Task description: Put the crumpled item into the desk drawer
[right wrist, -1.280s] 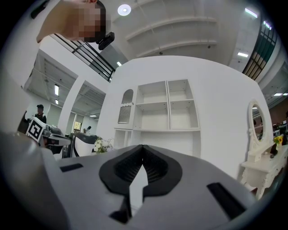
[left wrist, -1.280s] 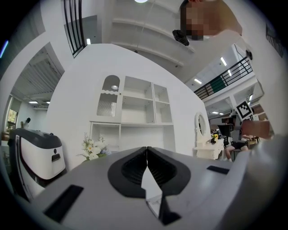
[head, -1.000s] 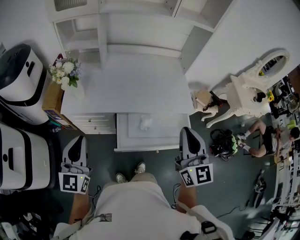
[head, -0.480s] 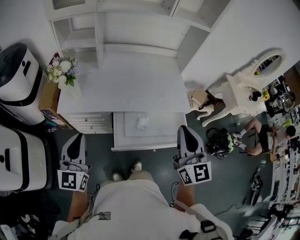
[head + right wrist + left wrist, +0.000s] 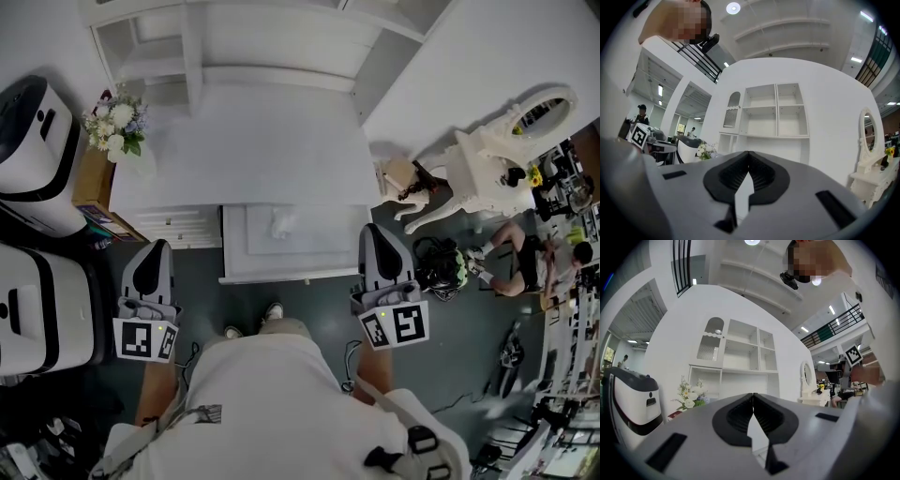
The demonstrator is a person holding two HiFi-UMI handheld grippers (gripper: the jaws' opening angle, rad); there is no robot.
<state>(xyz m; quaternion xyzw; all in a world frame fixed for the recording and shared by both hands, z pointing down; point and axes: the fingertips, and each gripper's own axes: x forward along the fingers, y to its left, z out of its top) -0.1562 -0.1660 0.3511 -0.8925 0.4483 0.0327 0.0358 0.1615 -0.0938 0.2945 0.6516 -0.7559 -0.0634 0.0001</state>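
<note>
The crumpled white item [image 5: 281, 225] lies inside the open desk drawer [image 5: 236, 255], which is pulled out from under the white desk top [image 5: 253, 150]. My left gripper [image 5: 157, 246] hovers low at the drawer's left, apart from it, shut and empty. My right gripper [image 5: 373, 230] is at the drawer's right front corner, also shut with nothing held. In the left gripper view the left gripper [image 5: 753, 401] has its jaws pressed together. The right gripper view shows the right gripper [image 5: 748, 161] closed the same way. Both point toward the white shelving.
A vase of flowers [image 5: 114, 127] stands at the desk's left end above a cardboard box [image 5: 89, 183]. Large white machines [image 5: 33, 141] fill the left. A white vanity with oval mirror [image 5: 497, 150], a bag [image 5: 441, 272] and a seated person [image 5: 525, 262] are to the right.
The whole view has drifted a little, so desk and grippers sit higher in the frame. Both grippers stay shut and the crumpled item has not moved in the drawer.
</note>
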